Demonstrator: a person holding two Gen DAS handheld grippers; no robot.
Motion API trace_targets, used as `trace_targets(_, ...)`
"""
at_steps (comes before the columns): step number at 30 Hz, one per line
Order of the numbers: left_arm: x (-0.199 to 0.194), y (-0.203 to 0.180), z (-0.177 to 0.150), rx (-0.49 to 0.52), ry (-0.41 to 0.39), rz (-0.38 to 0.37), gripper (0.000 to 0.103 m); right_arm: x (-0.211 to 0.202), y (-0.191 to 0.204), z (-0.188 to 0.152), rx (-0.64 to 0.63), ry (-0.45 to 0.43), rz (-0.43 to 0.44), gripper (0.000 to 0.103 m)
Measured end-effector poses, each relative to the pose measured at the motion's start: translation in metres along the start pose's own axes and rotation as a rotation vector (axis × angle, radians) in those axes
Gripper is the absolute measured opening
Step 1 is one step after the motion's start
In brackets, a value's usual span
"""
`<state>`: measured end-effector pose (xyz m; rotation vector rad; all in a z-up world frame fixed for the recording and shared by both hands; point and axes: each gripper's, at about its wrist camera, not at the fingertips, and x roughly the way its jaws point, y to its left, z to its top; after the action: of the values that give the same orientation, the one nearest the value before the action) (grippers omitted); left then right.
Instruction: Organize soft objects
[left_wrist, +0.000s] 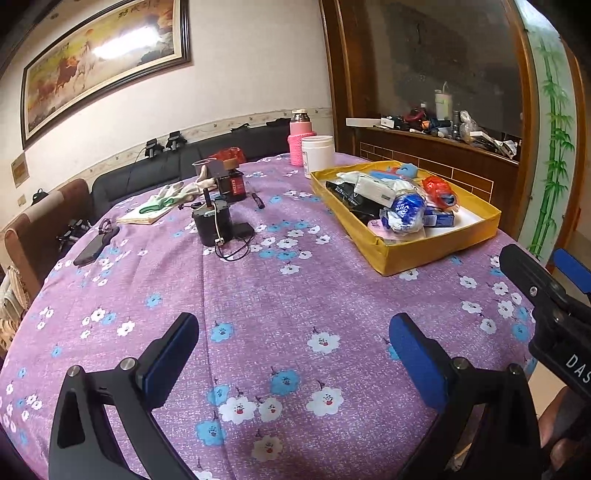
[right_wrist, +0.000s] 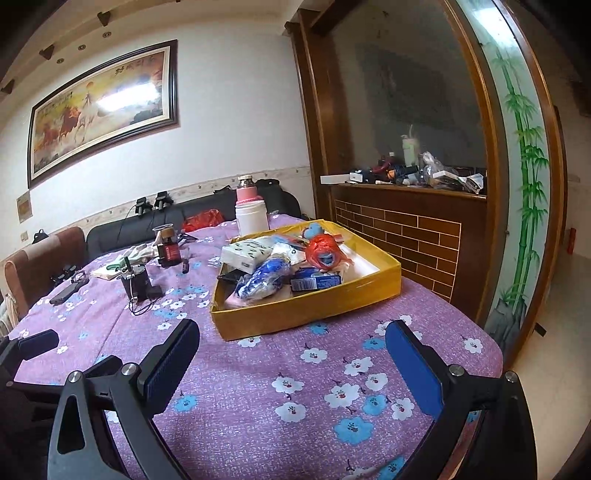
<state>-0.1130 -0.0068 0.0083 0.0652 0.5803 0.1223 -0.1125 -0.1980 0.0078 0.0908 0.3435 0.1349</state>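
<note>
In the left wrist view we hold the left gripper (left_wrist: 293, 332) low over the purple flowered tablecloth (left_wrist: 280, 295) with its blue-padded fingers spread wide and nothing between them. The soft things we are to organize lie piled in the yellow box (left_wrist: 417, 254) ahead and to the right, well apart from us: a blue-and-white crinkled bag (left_wrist: 406, 210), a white tissue pack (left_wrist: 375, 190), a red plastic bag (left_wrist: 437, 188) and a pale pink piece (left_wrist: 380, 227) at the near corner. We judge all of these light and yielding; thin film will likely slip and bunch, so we would pinch a gathered fold at the top of the heap, not a flat face. Further left stand a small black motor (left_wrist: 212, 223) with a looped cable (left_wrist: 232, 253), a dark bottle (left_wrist: 232, 184), a phone (left_wrist: 92, 247) and a pair of gloves (left_wrist: 166, 195); behind the box are a pink flask (left_wrist: 301, 140) and a white jar (left_wrist: 317, 151). In the right wrist view the right gripper (right_wrist: 291, 341) also stands wide apart and empty, just short of the box's near wall (right_wrist: 306, 310), which rises between us and the pile. From here the blue-and-white bag (right_wrist: 264, 280) sits nearest, beside a blue carton (right_wrist: 316, 283), with the red bag (right_wrist: 323, 251) behind. We would have to come in over that wall, and the overlapping bags may drag one another when lifted.
</note>
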Motion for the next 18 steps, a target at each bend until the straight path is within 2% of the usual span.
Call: trace_targets(18, -0.0014, -0.0028, -0.0008, 0.019, -0.003, 0.006, 0.103, 0.0017, -0.0018, -0.0018, 0.000, 0.005, -0.002, 0.102)
